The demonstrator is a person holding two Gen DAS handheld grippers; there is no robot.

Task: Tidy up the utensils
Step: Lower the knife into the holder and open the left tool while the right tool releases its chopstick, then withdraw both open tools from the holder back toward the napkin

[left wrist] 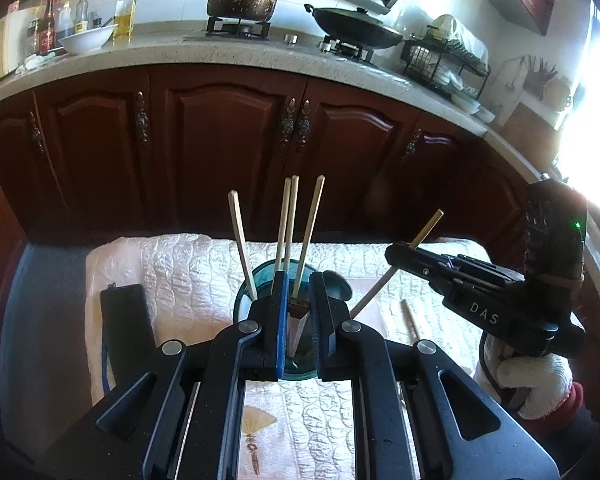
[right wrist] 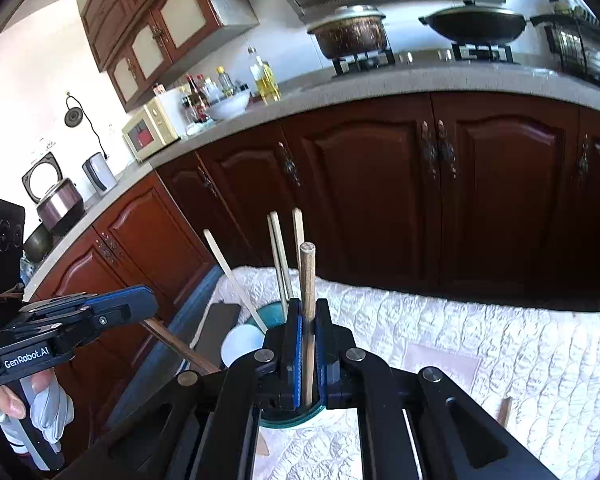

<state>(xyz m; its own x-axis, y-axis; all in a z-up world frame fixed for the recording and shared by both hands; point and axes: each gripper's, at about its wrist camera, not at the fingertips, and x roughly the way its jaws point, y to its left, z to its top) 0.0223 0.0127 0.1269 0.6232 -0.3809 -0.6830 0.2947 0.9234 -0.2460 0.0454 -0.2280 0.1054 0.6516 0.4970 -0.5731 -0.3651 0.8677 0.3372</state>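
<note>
A teal glass cup [left wrist: 244, 300] stands on the white quilted cloth [left wrist: 180, 264] with several pale chopsticks [left wrist: 242, 240] upright in it and a dark spoon [left wrist: 336, 284] at its rim. My left gripper [left wrist: 298, 280] hovers right over the cup, shut on a dark brown chopstick [left wrist: 299, 312]. To the right, my right gripper [left wrist: 396, 254] is shut on a light wooden chopstick [left wrist: 428, 226]. In the right wrist view this chopstick [right wrist: 308, 276] stands upright between the right gripper's [right wrist: 309, 304] jaws, above the cup's rim [right wrist: 296, 420]. The left gripper [right wrist: 148, 304] is at the left with its brown chopstick [right wrist: 180, 346].
A loose chopstick [left wrist: 410, 320] lies on the cloth right of the cup. A flat black case [left wrist: 126, 328] lies to the left. Dark wooden cabinets [left wrist: 228, 144] and a countertop with pots stand behind the table. A gloved hand [left wrist: 540, 384] holds the right gripper.
</note>
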